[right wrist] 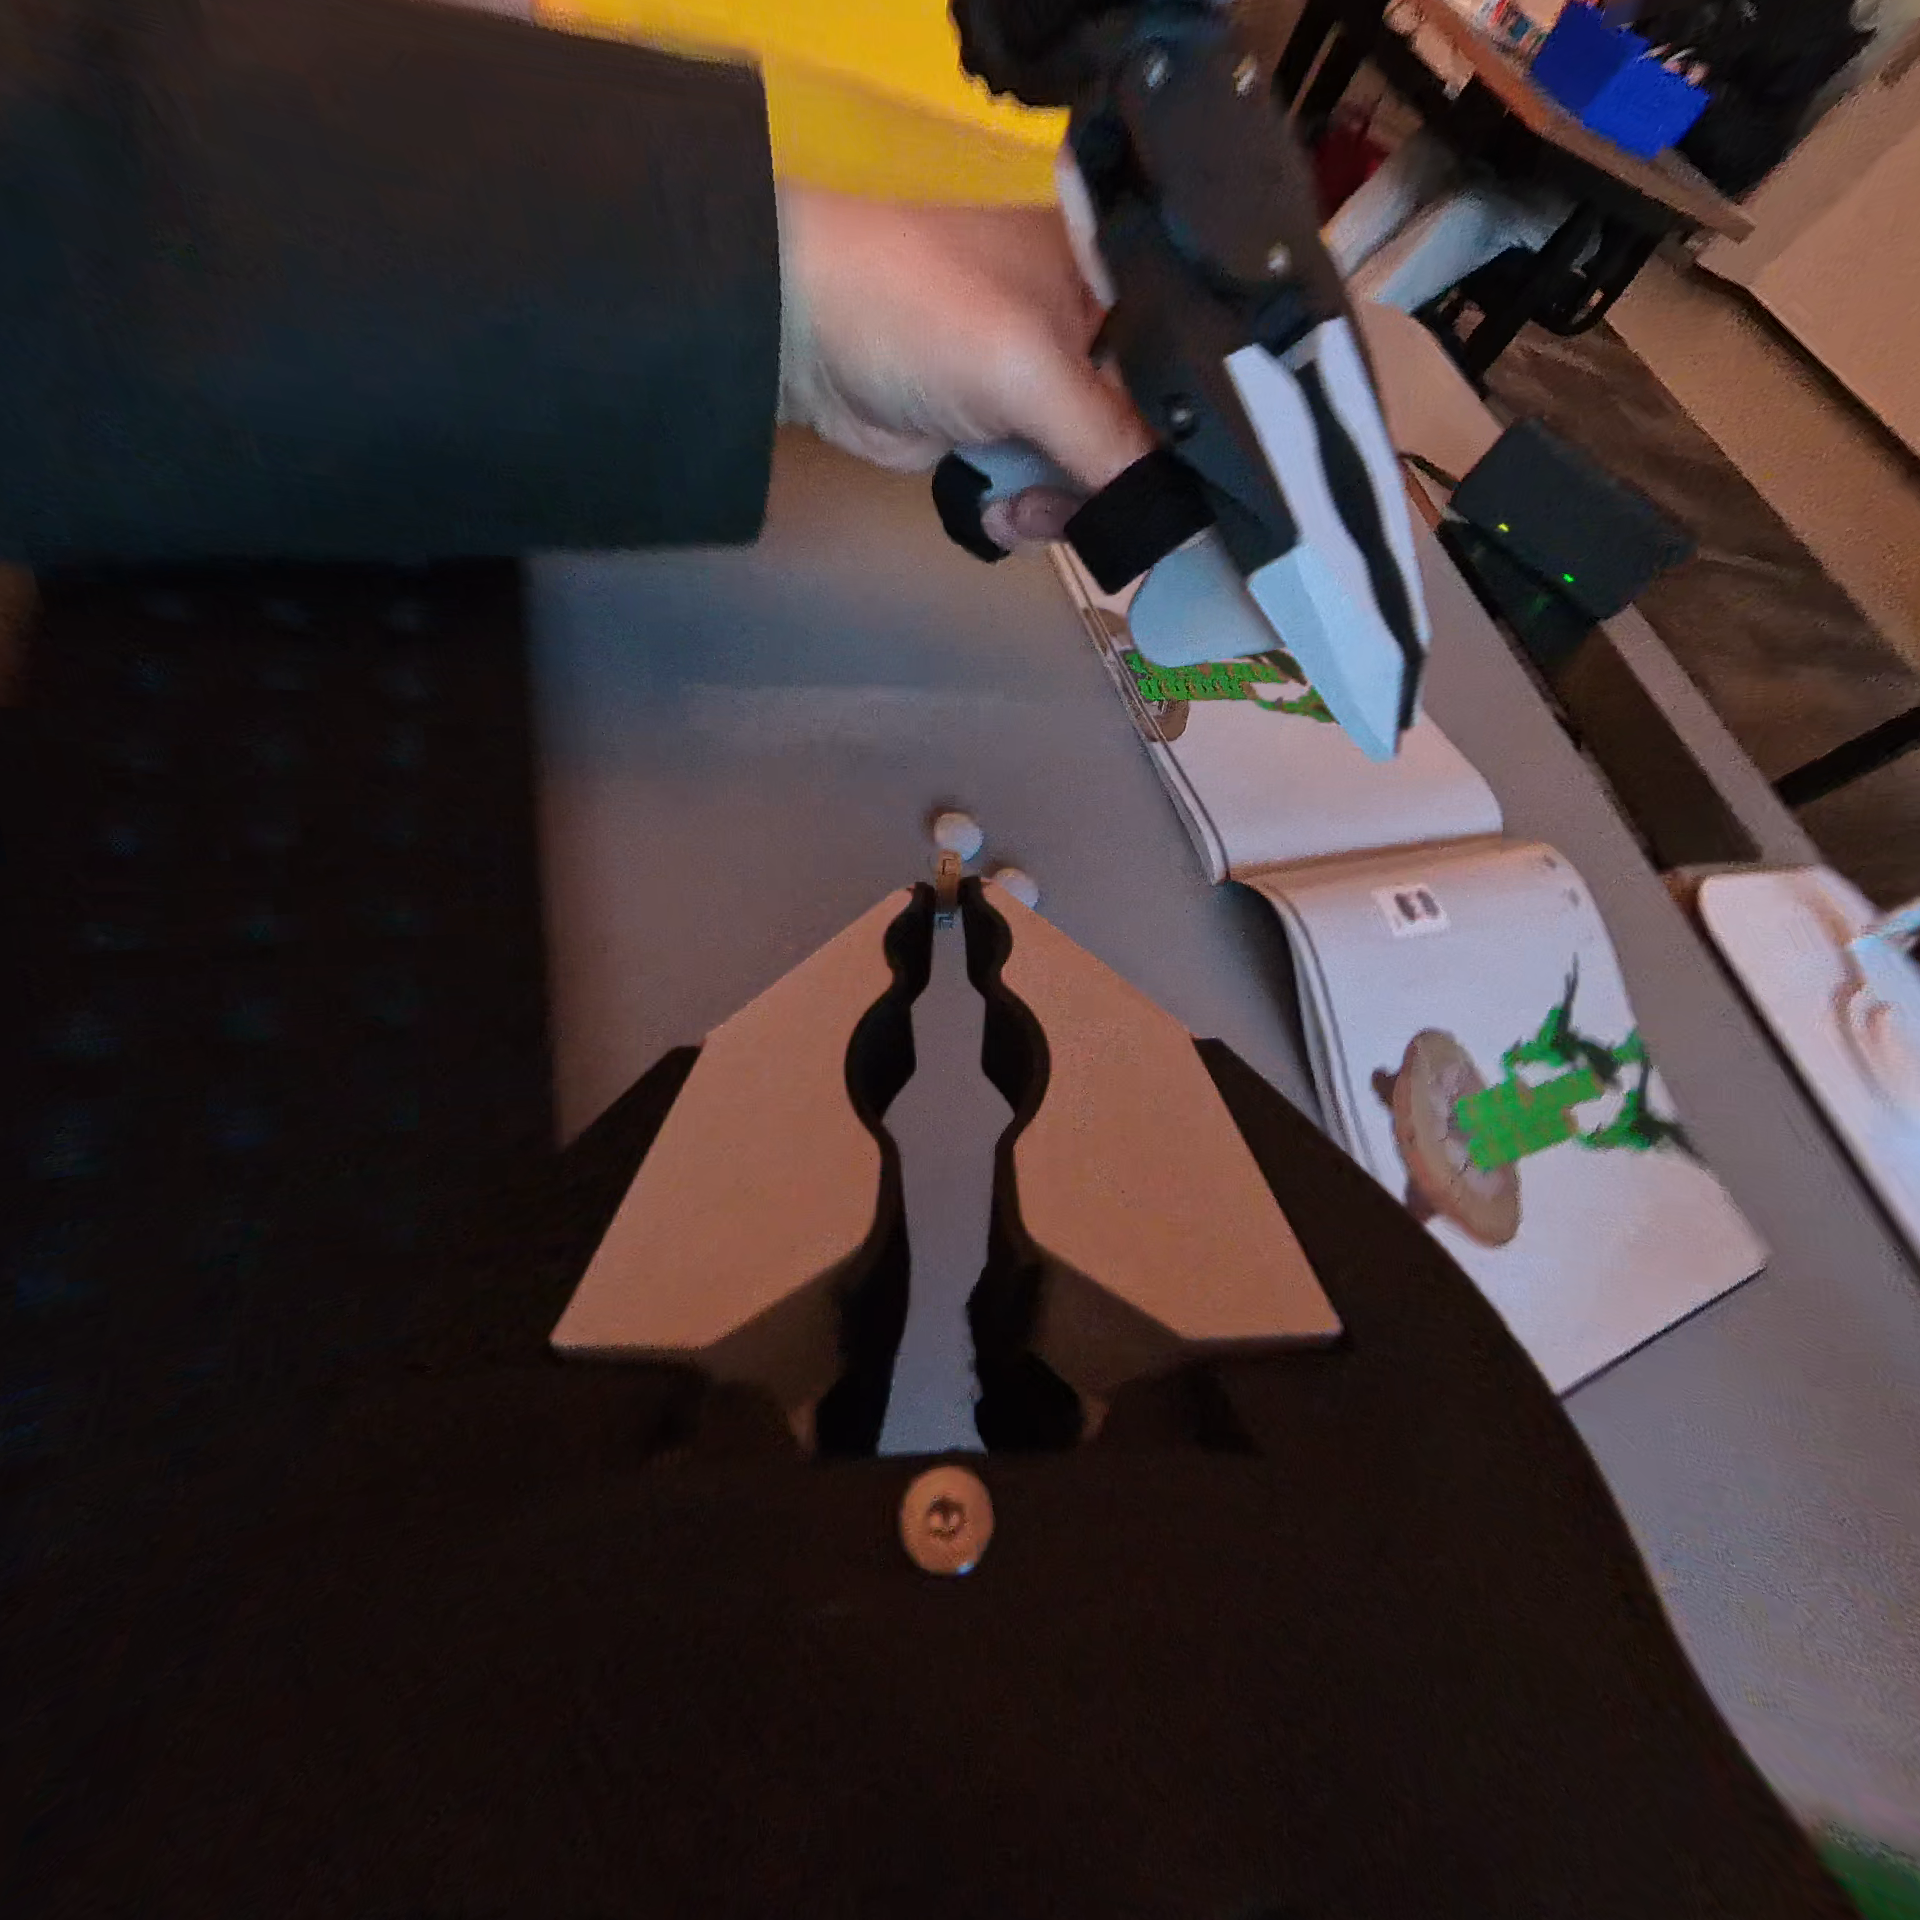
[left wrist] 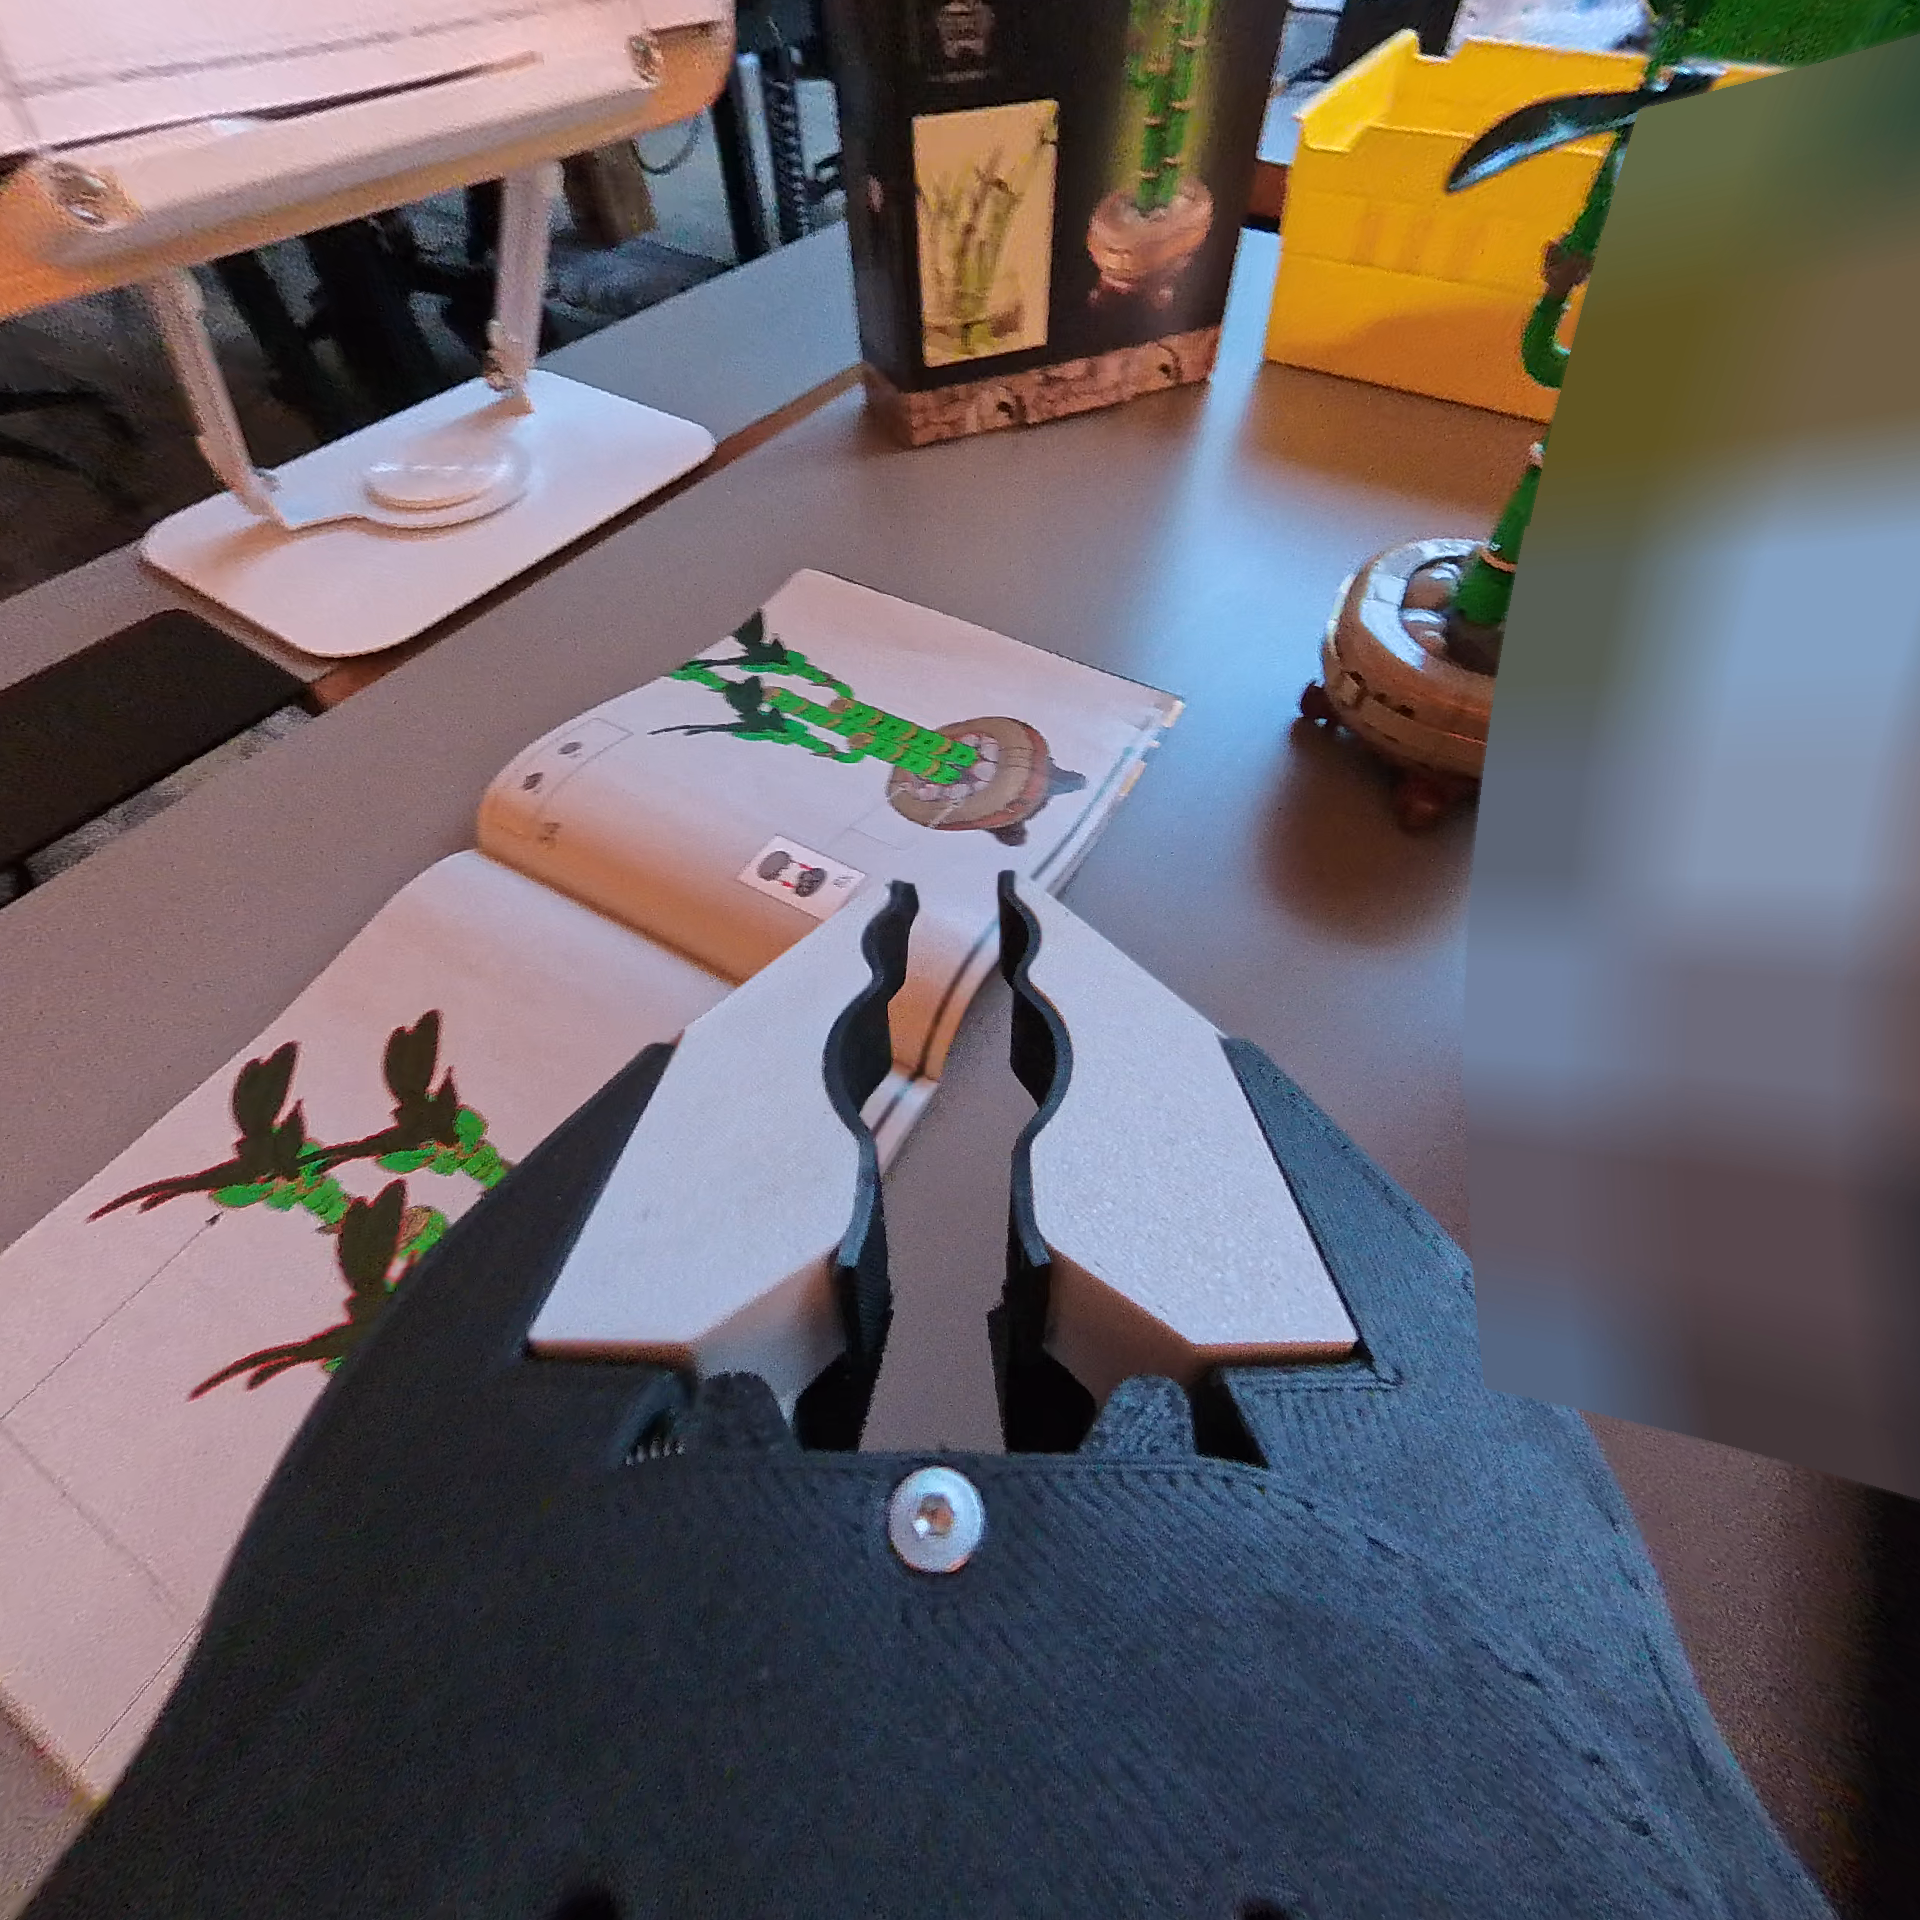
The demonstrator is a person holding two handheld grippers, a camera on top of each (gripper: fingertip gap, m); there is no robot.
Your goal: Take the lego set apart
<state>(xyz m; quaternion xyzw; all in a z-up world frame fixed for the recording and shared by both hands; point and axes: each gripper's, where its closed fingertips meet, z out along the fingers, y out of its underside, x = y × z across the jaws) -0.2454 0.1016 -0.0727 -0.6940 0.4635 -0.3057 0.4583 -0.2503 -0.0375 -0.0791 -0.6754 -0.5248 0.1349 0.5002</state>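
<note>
While the left gripper [left wrist: 951, 904] hangs above the open instruction booklet [left wrist: 665, 831] with its jaws a narrow gap apart and nothing between them, the right gripper [right wrist: 948, 896] is nipped onto a tiny tan piece [right wrist: 947, 878] at its very tips, low over the grey table [right wrist: 790, 727]. Two small pale round pieces [right wrist: 957, 831] lie on the table just beyond those tips, one straight ahead and one slightly to the side. In the left wrist view the lego set [left wrist: 1403, 665], a rounded tan pot on small brown feet with green bamboo stalks rising from it, stands on the table toward the right, partly behind a blurred patch. Beyond it, near the far edge, sit a yellow bin [left wrist: 1423, 260] and a dark product box [left wrist: 1039, 208] standing upright beside it. At the far left corner a white stand base [left wrist: 436, 509] rests on the surface, with slanted legs rising from it. In the right wrist view a person's hand [right wrist: 935, 343] in a dark sleeve grips the left gripper's handle, and that gripper points down at the booklet, whose pages show green stalks and a tan pot. A dark flat mat [right wrist: 260, 935] covers the table at the near left side of that view.
</note>
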